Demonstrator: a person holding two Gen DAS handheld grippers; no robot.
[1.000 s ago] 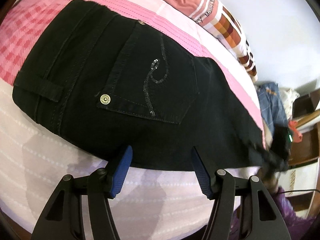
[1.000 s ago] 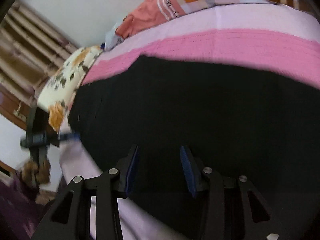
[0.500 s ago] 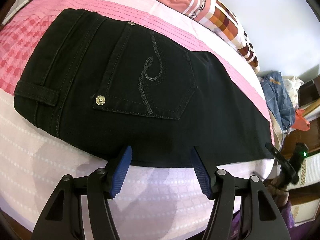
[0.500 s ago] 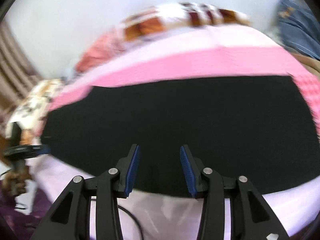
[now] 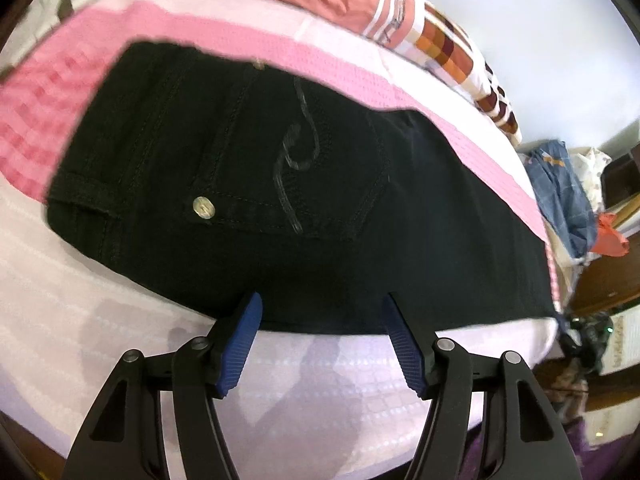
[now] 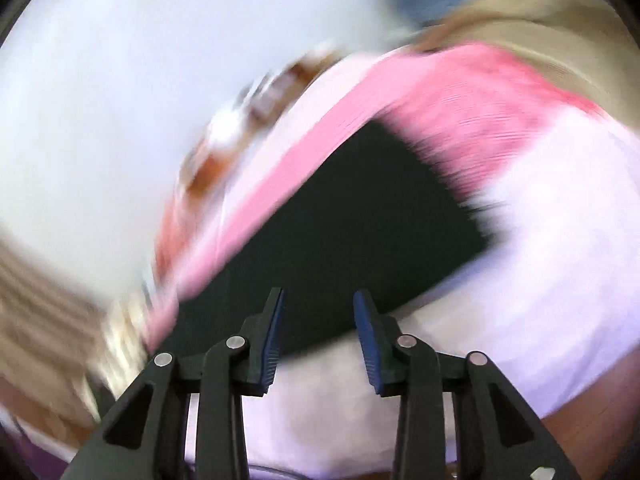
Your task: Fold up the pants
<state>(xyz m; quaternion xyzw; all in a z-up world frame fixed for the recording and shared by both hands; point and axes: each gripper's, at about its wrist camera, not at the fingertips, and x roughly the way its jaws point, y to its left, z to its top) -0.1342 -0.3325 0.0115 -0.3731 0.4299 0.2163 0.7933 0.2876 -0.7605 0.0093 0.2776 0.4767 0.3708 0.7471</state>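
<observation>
Right gripper (image 6: 318, 336) swung along the black denim pants (image 5: 280, 200) to their hem end, jaws narrowed, empty. Left gripper (image 5: 320, 340) held wide, empty, at the bed's near edge. Hem best seized squarely.

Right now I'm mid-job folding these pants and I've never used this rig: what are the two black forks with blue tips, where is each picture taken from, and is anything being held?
There is no robot arm. A person holds a pair of tongs in each hand, and a wide-angle camera on each looks forward along its two fingers.

The sharper picture is from the left tongs. They hang over the near edge of the black pants, which lie flat on a pink and white bedspread, back pocket up. Their jaws are open and empty.

The blurred picture is from the right tongs, over the leg end. Their jaws have just been closing a little, but there is a clear gap and nothing between them.

So nothing is held.
</observation>
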